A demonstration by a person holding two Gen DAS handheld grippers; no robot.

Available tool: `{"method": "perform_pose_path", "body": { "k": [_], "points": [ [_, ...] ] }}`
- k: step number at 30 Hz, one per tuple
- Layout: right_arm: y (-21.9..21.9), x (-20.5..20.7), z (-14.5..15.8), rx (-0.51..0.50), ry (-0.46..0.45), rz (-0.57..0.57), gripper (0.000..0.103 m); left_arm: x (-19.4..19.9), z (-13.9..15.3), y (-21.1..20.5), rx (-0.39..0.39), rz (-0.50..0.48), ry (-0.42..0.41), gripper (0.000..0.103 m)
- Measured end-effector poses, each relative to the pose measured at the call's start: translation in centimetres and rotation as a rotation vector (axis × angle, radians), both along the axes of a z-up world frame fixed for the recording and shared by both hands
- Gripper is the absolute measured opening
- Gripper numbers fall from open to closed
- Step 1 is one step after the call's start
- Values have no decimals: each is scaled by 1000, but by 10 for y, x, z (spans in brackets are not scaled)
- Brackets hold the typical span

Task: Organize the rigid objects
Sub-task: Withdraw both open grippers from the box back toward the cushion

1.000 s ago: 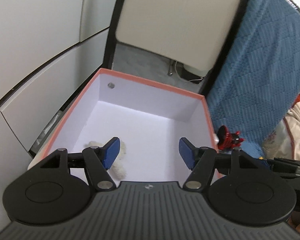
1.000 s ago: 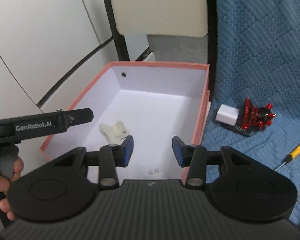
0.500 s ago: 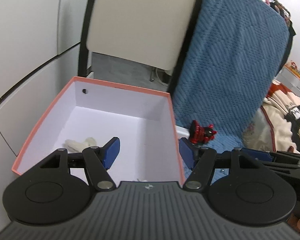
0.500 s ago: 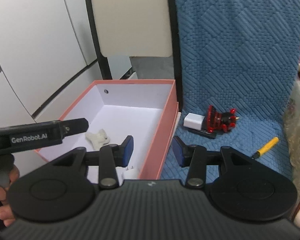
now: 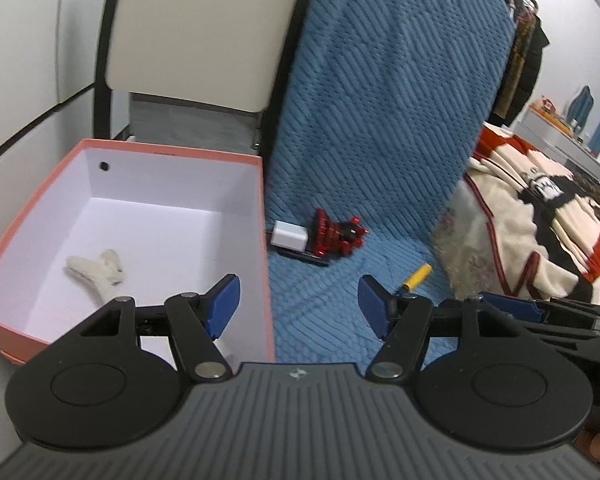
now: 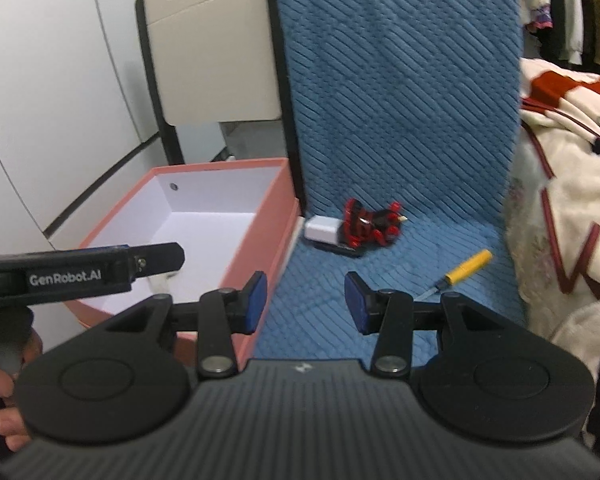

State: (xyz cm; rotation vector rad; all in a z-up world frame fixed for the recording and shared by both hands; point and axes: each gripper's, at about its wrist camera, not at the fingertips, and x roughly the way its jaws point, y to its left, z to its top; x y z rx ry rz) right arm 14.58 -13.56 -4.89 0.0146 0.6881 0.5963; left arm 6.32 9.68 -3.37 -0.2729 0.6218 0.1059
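Both my grippers, left (image 5: 299,310) and right (image 6: 305,302), have fingers spread, empty; the yellow screwdriver (image 6: 463,268) lies upper right of the right one.

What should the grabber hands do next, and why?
Probably move the open, empty right gripper forward to the yellow-handled screwdriver, which lies loose on the blue quilted cover, outside the pink cardboard box.

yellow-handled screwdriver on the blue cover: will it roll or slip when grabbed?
The screwdriver looks stiff and light, with a thin shaft and a stubby yellow handle. The handle seems round, so a nudge may roll it, though the ribbed blue cover should damp that. The smooth handle might slip between pads; gripping across its middle seems safest.
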Motion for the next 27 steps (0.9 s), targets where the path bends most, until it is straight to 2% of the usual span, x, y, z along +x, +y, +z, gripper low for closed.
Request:
{"method": "perform_pose_path", "body": {
  "k": [10, 27],
  "points": [
    [-49, -5, -30, -8, 43, -103, 46, -1, -17, -44, -5, -49, 18, 70],
    [-99, -21, -63, -40, 65, -154, 47, -1, -41, -83, -2, -83, 66, 73]
  ]
}}
